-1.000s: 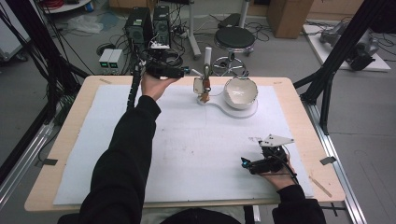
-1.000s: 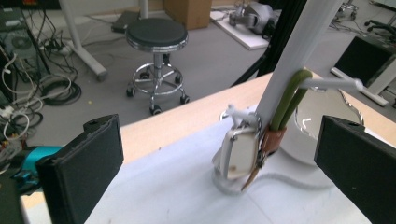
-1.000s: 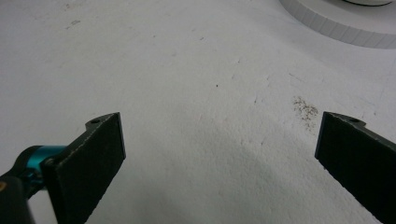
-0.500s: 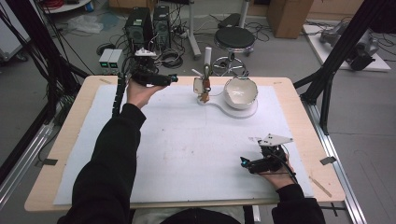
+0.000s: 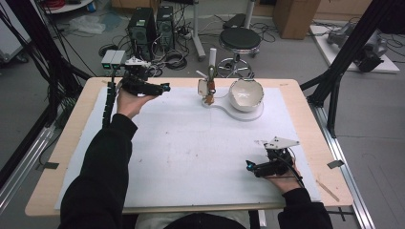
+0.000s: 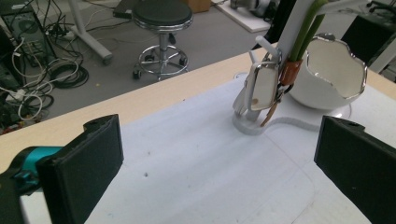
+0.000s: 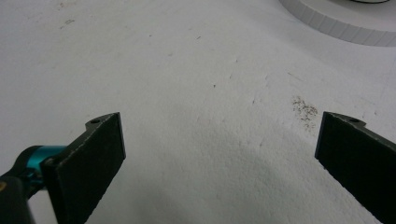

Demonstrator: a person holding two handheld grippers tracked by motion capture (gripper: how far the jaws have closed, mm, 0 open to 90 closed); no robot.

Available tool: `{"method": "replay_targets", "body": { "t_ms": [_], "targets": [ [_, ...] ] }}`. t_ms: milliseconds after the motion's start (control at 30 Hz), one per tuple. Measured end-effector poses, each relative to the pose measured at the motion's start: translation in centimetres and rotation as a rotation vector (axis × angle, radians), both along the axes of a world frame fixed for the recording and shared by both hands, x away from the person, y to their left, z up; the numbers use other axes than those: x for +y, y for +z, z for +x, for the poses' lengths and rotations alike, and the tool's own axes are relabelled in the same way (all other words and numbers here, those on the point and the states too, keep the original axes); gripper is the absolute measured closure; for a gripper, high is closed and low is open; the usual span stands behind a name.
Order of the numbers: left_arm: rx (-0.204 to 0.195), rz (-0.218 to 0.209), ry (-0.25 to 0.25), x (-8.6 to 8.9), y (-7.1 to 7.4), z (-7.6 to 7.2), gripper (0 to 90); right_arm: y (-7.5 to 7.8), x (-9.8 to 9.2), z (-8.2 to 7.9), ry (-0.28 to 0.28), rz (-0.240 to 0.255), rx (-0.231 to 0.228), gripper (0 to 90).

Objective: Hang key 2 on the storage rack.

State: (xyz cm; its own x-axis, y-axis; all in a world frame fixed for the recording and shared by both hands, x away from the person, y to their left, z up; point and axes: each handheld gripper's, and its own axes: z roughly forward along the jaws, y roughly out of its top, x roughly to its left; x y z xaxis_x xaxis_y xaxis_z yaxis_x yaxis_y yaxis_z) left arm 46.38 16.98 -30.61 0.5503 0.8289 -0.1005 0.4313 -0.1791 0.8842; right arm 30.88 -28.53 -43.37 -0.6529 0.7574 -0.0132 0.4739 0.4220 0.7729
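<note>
High view: the left tongs (image 5: 162,88) hover at the bench's (image 5: 305,109) far left, the white stand (image 5: 208,88) just right of them; the right tongs (image 5: 249,164) rest near right.

Left gripper view: jaws spread, stand (image 6: 261,88) and bowl (image 6: 327,74) ahead.

Right gripper view: jaws spread over the white mat (image 7: 196,93).

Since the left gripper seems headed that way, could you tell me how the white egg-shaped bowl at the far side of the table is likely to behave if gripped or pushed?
The white bowl looks like a thin, rigid shell with a jagged rim, so probably light and brittle; the left gripper, jaws wide open, should squeeze gently. Its glossy, rounded wall may slip between flat pads. It sits on a white base; whether fixed there is unclear, so a push might tip it.
</note>
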Motion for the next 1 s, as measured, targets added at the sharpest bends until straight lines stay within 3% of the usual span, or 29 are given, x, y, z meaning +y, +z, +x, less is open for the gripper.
{"method": "replay_targets", "body": {
  "t_ms": [700,1000],
  "targets": [
    [0.068,0.036,-0.038,3.7,-2.4,-3.5,1.7,0.0,-0.2,-0.2,-0.019,0.006,0.002,0.8],
    [0.075,0.044,-0.037,5.3,-3.4,-5.5,1.7,0.0,-0.3,-0.3,-0.027,0.004,0.005,0.8]
  ]
}}
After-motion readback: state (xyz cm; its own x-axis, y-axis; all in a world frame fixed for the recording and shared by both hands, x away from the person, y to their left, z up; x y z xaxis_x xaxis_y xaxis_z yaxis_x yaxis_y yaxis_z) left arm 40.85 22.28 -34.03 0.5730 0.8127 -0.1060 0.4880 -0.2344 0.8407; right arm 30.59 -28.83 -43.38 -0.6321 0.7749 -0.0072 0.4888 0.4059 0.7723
